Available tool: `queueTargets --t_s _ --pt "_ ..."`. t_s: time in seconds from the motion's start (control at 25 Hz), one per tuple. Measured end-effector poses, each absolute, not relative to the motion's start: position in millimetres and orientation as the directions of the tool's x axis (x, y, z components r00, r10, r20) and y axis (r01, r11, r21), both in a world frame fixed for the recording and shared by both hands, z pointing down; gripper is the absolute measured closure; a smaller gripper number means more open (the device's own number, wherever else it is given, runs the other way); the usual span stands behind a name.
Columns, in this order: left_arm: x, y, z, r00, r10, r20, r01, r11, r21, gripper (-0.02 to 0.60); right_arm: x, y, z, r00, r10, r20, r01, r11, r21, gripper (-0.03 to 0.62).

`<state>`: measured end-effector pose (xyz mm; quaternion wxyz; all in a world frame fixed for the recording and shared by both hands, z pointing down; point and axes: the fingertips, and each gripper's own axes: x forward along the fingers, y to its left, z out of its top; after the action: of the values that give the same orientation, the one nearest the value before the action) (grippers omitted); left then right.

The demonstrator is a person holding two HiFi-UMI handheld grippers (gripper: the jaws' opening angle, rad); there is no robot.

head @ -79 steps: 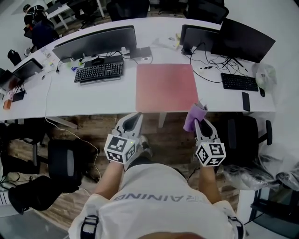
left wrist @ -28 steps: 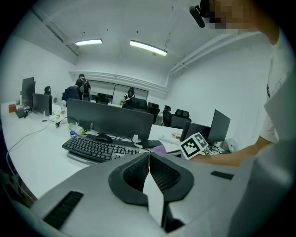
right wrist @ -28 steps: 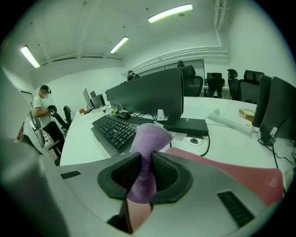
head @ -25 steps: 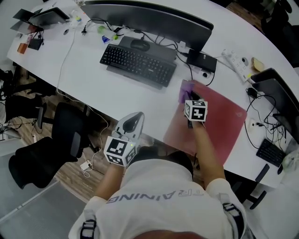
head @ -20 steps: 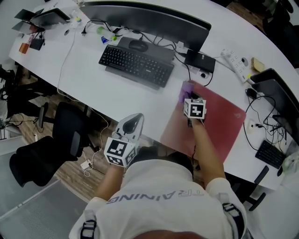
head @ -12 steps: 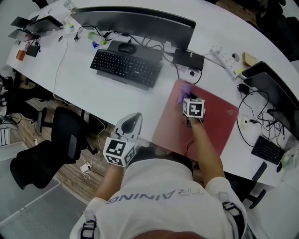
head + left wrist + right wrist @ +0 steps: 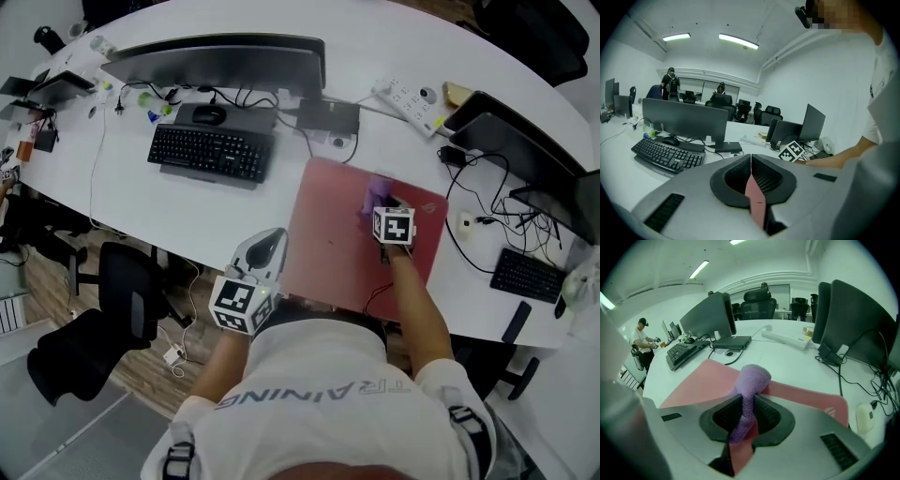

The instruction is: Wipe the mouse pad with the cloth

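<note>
Right gripper (image 7: 382, 204) | clamps cloth (image 7: 375, 191) | moved from mouse pad (image 7: 328, 239) corner toward middle

The person wore a white short-sleeved T-shirt (image 7: 319, 427) with grey lettering and dark-buckled straps (image 7: 178, 457) at the shoulders. The left gripper (image 7: 751, 161) and right gripper (image 7: 743, 405) were pale grey with black ribbed pads (image 7: 766, 178), each carrying a cube (image 7: 241, 303) of black-and-white square markers

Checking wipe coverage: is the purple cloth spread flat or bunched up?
Bunched. The cloth stands as a rolled wad pinched between the right gripper's jaws, its rounded end over the mouse pad.
</note>
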<state>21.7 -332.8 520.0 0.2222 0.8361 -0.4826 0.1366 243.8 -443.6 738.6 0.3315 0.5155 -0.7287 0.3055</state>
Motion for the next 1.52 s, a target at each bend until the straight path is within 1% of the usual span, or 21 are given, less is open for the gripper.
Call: queueTargets --t_s 0.44,0.6,0.76,0.88,1.0,1.12,1.32,1.52 --pt "99 -332 522 0.548 -0.714 0.436 -0.836 -0.485 0.257 0.549 371 -418 739 -0.133 -0.565 0.814 -0.983 0.180 -0.036 0.500" --pt "118 -330 522 0.556 -0.710 0.433 -0.830 -0.496 0.254 0.549 409 -408 738 -0.074 -0.577 0.814 -0.985 0.168 0.030 0.500" --pt "131 -326 521 0.569 -0.703 0.426 -0.821 -0.507 0.261 0.549 439 -394 738 -0.019 -0.582 0.813 -0.982 0.163 0.094 0.500" --pt "131 -324 520 0.575 -0.700 0.423 -0.817 -0.515 0.259 0.549 445 -390 729 -0.031 -0.610 0.792 -0.986 0.150 0.078 0.500" --pt "116 -321 517 0.563 -0.716 0.414 -0.826 -0.497 0.265 0.549 434 -388 700 -0.088 -0.684 0.724 -0.989 0.145 0.017 0.500" --pt "89 -320 515 0.542 -0.737 0.403 -0.840 -0.471 0.270 0.549 406 -388 662 -0.136 -0.747 0.651 -0.989 0.141 -0.044 0.500" --pt "38 -309 513 0.512 -0.764 0.393 -0.858 -0.432 0.278 0.549 318 -391 620 -0.258 -0.776 0.576 -0.964 0.243 -0.104 0.500" --pt "-20 -293 515 0.484 -0.783 0.391 -0.872 -0.398 0.285 0.549 203 -386 601 -0.383 -0.740 0.553 -0.917 0.376 -0.132 0.500"
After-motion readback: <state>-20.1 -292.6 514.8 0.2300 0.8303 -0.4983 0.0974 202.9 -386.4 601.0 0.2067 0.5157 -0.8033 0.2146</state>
